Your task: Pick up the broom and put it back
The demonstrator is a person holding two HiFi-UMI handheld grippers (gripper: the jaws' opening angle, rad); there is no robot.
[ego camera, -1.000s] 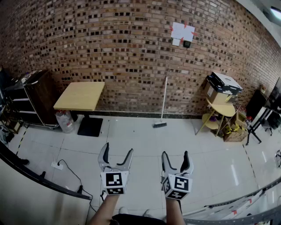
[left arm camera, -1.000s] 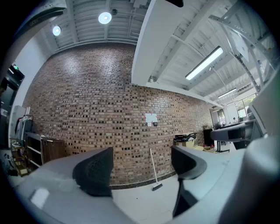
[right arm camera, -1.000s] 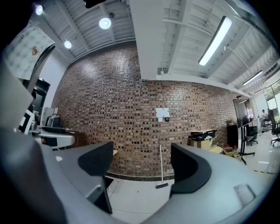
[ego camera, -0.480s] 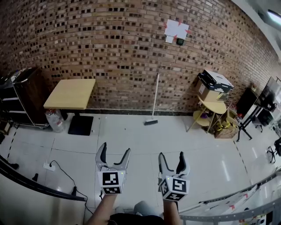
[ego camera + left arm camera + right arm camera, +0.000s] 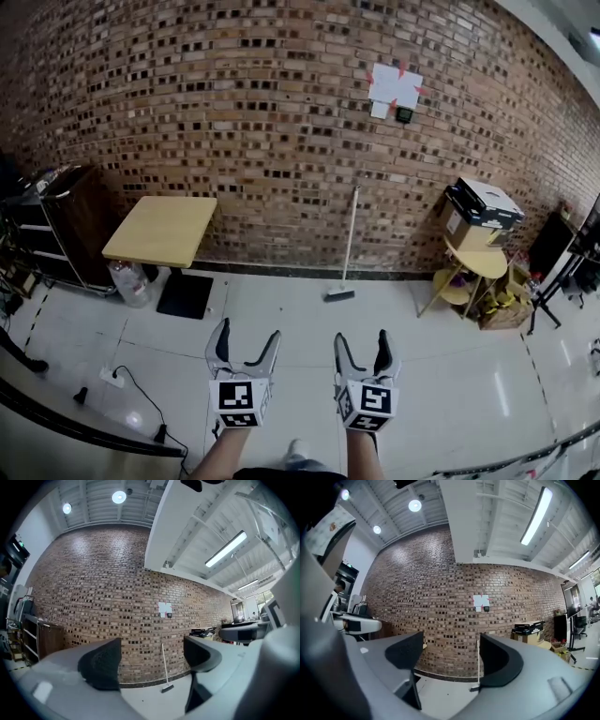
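Far to the left of my left claw (image 5: 248,333), a dark cabinet (image 5: 73,217) stands against the brick wall (image 5: 234,112). Ahead and to the left of that claw is a yellow-topped desk (image 5: 161,229), with a white cable (image 5: 141,389) lying on the floor (image 5: 281,309) closer to my left side. My left claw points level towards the wall, its jaws held wide apart and gripping nothing. In the left gripper view only bare floor and wall show between its dark pads (image 5: 101,663). The broom (image 5: 346,246) lies well ahead, about midway between my two claws. It stands nearly upright, its handle leaning on the wall and its head on the floor at the wall's foot, out of reach of either claw. My right claw (image 5: 362,337) also points level, its jaws spread and empty. In its own view the broom handle shows just inside the right-hand pad. Above the broom a white sheet (image 5: 393,82) is taped to the wall. Ahead and far to the right of my right claw, a cardboard box (image 5: 480,204) sits on a small round shelf (image 5: 473,261).
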